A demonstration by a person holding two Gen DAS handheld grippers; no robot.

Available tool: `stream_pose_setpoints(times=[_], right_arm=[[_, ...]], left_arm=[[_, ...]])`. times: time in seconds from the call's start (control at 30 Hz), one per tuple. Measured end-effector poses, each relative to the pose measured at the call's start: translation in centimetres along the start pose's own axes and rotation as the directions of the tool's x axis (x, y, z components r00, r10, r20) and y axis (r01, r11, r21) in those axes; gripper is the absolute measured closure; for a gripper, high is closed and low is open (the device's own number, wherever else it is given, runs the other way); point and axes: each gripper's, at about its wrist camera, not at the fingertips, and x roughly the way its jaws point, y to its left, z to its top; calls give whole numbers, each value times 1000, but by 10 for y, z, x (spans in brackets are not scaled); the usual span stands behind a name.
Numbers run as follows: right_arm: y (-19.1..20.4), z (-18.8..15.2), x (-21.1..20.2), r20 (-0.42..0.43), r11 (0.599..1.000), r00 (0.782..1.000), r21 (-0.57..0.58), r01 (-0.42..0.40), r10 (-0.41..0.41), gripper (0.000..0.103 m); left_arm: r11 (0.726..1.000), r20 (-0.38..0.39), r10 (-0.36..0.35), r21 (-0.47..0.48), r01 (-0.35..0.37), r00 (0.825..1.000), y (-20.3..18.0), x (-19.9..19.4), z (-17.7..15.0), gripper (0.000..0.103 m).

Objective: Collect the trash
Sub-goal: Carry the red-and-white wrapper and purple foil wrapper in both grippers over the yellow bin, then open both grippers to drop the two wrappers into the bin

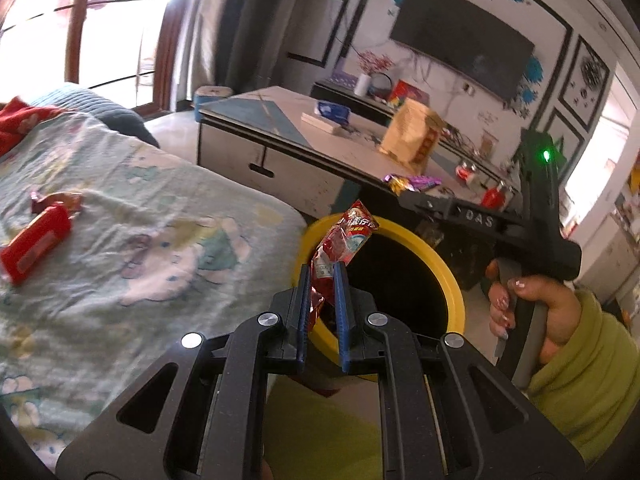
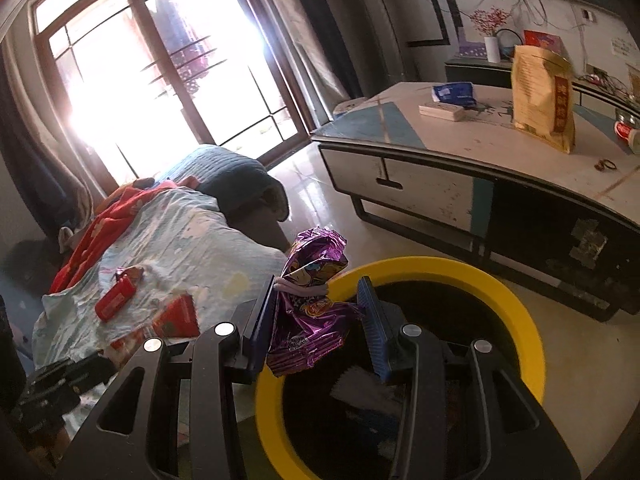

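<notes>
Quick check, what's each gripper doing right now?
Left gripper: shut on the red wrapper, above the bin.
Right gripper: shut on the purple wrapper, above the bin.

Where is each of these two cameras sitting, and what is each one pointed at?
Left wrist view: on the left claw, looking down past its crumpled red snack wrapper to the yellow-rimmed black bin; a hand in a green sleeve shows.
Right wrist view: on the right claw, gripping a crumpled purple foil wrapper over the bin.
Shared: bin, patterned bedsheet, low white table.
</notes>
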Motion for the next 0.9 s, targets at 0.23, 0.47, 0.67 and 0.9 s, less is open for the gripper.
stream_pose_setpoints(times=[0.23,0.47,0.67,0.9], right_arm=[[-24,-4,-2,-16,999,1000,38,24,-23,64],[-44,-9,0,-38,997,999,76,30,-27,63],[-55,-12,5,-69,995,997,92,23,-17,62],[-63,-13,8,-80,992,997,125,20,-10,55]], left_arm=[[998,-64,-19,60,23,998,-23,26,-8,96],[993,-120,-36,111,50,992,-43,47,-15,96],[989,-162,-49,131,71,986,-54,65,-20,96],[984,-194,-59,155,90,979,-66,81,-21,91]])
